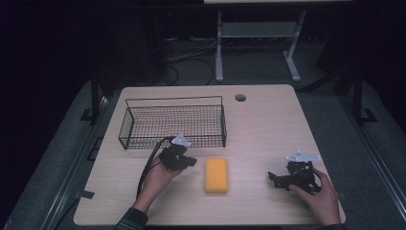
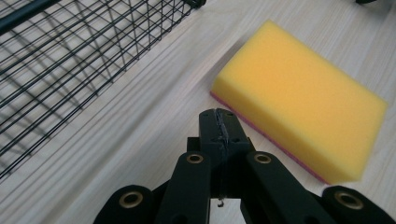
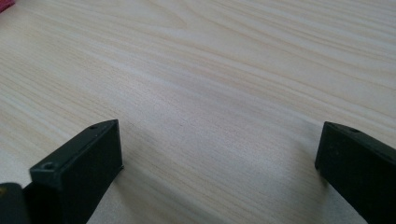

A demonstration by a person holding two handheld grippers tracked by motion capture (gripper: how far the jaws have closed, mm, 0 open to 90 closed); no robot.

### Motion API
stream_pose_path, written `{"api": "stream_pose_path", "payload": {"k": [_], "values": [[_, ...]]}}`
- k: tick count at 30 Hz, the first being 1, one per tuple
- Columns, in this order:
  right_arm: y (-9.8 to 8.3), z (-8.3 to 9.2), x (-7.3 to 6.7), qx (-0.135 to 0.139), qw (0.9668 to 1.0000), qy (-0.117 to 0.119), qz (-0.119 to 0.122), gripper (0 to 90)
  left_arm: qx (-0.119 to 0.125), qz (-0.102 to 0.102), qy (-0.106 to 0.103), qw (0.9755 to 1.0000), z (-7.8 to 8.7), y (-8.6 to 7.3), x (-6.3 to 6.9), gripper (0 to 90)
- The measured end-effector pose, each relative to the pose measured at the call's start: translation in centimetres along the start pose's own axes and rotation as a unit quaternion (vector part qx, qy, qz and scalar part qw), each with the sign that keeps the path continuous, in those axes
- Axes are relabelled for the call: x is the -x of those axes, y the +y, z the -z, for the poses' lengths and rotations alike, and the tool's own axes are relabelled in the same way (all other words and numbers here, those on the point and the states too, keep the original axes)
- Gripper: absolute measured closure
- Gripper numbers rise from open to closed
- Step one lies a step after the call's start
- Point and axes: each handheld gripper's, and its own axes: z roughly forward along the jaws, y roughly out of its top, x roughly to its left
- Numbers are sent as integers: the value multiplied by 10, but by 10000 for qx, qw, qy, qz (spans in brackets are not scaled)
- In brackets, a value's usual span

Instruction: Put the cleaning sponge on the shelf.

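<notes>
A yellow sponge [image 1: 216, 175] with a thin pink underside lies flat near the table's front middle; in the left gripper view the sponge [image 2: 299, 98] sits just beyond the jaw tips. My left gripper [image 1: 190, 161] is shut with nothing in it, its tips a short way left of the sponge; in its own view the left gripper [image 2: 220, 122] has both jaws pressed together. A black wire basket [image 1: 173, 123] stands behind it, and the basket [image 2: 70, 56] mesh fills the upper left of that view. My right gripper [image 1: 273, 178] rests open low over the table at the right; the right gripper [image 3: 219, 149] holds nothing.
The light wooden table [image 1: 268, 124] has a round cable hole [image 1: 240, 97] at its back. A cable [image 1: 149, 165] trails from the left gripper over the person's left hand. A white frame stands on the dark floor beyond the table.
</notes>
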Motion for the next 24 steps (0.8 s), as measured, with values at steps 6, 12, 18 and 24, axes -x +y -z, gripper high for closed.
{"api": "stream_pose_path", "payload": {"k": [6,12,18,24], "values": [[0,0,0,-1,10000,1,-4,0,-84,-44,-34,9999,-11,6,1,898],[0,0,0,-1,10000,0,-2,0,-164,-90,-74,9998,-22,11,4,898],[0,0,0,-1,10000,-1,1,0,-192,-122,-107,9997,-28,16,6,898],[0,0,0,-2,10000,0,1,0,-210,-171,-146,9995,-35,22,8,898]]}}
